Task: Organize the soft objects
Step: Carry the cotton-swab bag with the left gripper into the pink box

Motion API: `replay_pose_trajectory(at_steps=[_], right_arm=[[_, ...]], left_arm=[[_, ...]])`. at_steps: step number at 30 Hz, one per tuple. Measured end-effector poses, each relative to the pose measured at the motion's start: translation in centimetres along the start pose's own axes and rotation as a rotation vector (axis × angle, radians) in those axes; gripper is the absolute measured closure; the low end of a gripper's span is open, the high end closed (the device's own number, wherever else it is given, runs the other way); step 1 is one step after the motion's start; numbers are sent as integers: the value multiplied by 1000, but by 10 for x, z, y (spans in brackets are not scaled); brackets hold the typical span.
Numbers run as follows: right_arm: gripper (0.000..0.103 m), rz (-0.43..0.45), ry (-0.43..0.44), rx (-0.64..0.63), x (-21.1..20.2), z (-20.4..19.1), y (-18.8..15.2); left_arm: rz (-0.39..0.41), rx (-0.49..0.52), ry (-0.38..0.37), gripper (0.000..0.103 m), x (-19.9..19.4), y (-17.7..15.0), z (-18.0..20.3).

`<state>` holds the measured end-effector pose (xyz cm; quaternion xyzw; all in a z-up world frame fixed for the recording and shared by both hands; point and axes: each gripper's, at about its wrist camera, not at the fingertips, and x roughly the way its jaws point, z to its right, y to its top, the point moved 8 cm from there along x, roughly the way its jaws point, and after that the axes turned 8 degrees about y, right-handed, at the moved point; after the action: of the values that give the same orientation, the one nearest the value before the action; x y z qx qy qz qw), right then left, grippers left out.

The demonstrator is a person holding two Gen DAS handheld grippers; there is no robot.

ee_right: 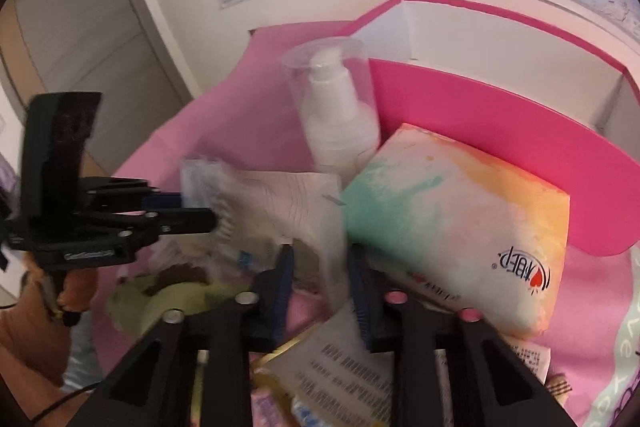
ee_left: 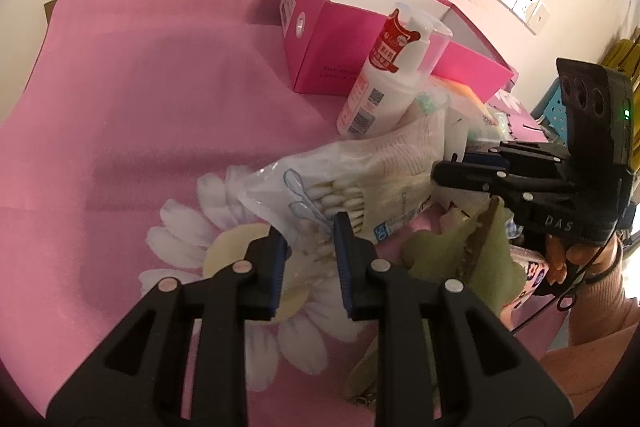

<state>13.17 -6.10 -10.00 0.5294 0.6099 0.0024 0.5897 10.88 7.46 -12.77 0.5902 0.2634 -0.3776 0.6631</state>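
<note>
A clear plastic bag of cotton swabs (ee_left: 340, 179) lies across the pink cloth (ee_left: 120, 107), stretched between both grippers. My left gripper (ee_left: 312, 259) is shut on its near end, blue pads pressing the plastic; it shows at the left of the right wrist view (ee_right: 214, 217). The bag (ee_right: 280, 203) runs on between the fingers of my right gripper (ee_right: 322, 279), which looks shut on the other end. From the left wrist view that right gripper (ee_left: 440, 169) comes in from the right, held by a hand.
A white pump bottle (ee_left: 384, 83) leans against an open pink box (ee_left: 320, 47) at the back. A pastel tissue pack (ee_right: 452, 219) rests on the box front. A green soft item (ee_left: 468, 255) and several flat packets (ee_right: 344, 359) crowd the near right.
</note>
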Motion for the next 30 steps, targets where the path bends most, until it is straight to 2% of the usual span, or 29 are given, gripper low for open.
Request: replay_pose_trajectory(at_steps=[3, 6, 8, 14, 19, 24, 30], right_arm=[[91, 17, 34, 30, -4, 4, -1], [91, 49, 45, 23, -14, -1, 0], [91, 79, 51, 16, -28, -5, 1], [91, 201, 57, -8, -84, -11, 30], [91, 293, 36, -15, -127, -3, 64], [91, 340, -16, -1, -144, 21, 94], [91, 309, -47, 83, -123, 67, 114]], left_arm=[[13, -1, -16, 78, -7, 1, 3], [55, 13, -18, 78, -24, 8, 10], [93, 14, -45, 78, -41, 18, 15], [214, 79, -72, 78, -84, 66, 40], [278, 138, -67, 78, -99, 114, 55], [261, 165, -32, 77, -79, 157, 65], [146, 150, -21, 77, -25, 181, 64]])
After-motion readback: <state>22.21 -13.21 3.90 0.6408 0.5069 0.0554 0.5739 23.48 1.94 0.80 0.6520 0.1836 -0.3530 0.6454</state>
